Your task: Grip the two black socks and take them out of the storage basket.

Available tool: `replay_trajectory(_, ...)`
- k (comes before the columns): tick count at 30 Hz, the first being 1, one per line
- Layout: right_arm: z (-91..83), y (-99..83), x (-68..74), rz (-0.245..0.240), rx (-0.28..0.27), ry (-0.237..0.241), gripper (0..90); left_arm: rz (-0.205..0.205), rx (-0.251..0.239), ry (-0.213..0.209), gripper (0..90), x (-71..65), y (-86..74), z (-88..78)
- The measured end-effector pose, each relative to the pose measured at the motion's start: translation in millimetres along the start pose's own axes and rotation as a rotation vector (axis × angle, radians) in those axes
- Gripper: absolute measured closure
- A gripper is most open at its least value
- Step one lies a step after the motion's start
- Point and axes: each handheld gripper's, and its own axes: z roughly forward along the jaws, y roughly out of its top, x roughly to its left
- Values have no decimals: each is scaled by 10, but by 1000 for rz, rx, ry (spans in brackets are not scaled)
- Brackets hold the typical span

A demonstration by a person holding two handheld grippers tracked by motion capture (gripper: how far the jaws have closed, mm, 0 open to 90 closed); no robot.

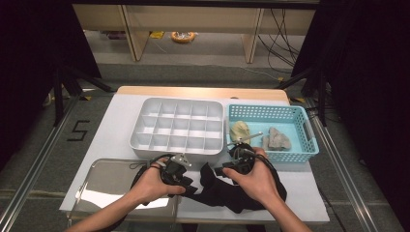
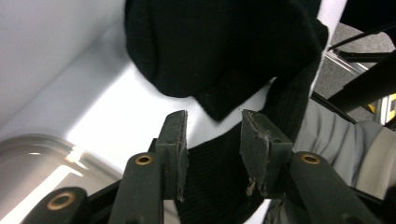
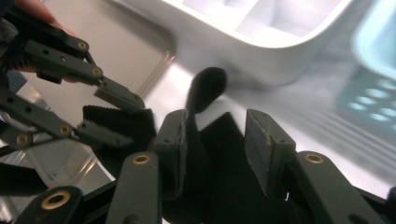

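Black ribbed knit cloth (image 1: 227,191) on the white table (image 1: 121,121), lying between both tools, left gripper (image 2: 212,135) jaws parted, cloth beneath, unpinched, right gripper (image 3: 215,140) jaws parted astride a fold, not clamped.

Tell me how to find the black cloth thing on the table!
Start at the white table and come to its near edge, in front of the divided white tray. The black cloth lies there between the two hands, right of the shiny metal tray. It is the one dark, soft, crumpled thing among hard, pale containers.
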Motion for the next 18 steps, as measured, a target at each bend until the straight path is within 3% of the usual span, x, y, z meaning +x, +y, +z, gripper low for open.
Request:
replay_trajectory(7, 202, 50, 50, -24, 59, 7, 640, 13, 6, -46, 608, -159, 17, 74)
replay_trajectory(12, 213, 50, 28, -9, 74, -15, 640, 9, 5, -58, 597, -202, 42, 100)
replay_trajectory(13, 204, 46, 3, -40, 60, 1, 640, 3, -2, -57, 596, -196, 48, 94)
replay_trajectory(14, 181, 28, 1, -7, 72, -1, 638, 3, -12, -49, 597, -186, 55, 85)
replay_trajectory(16, 167, -6, -30, -7, 76, -3, 631, 4, -25, -37, 600, -168, 75, 61)
replay_trajectory(18, 154, -31, -48, 24, 81, 6, 625, 9, -51, -39, 603, -158, 91, 51)
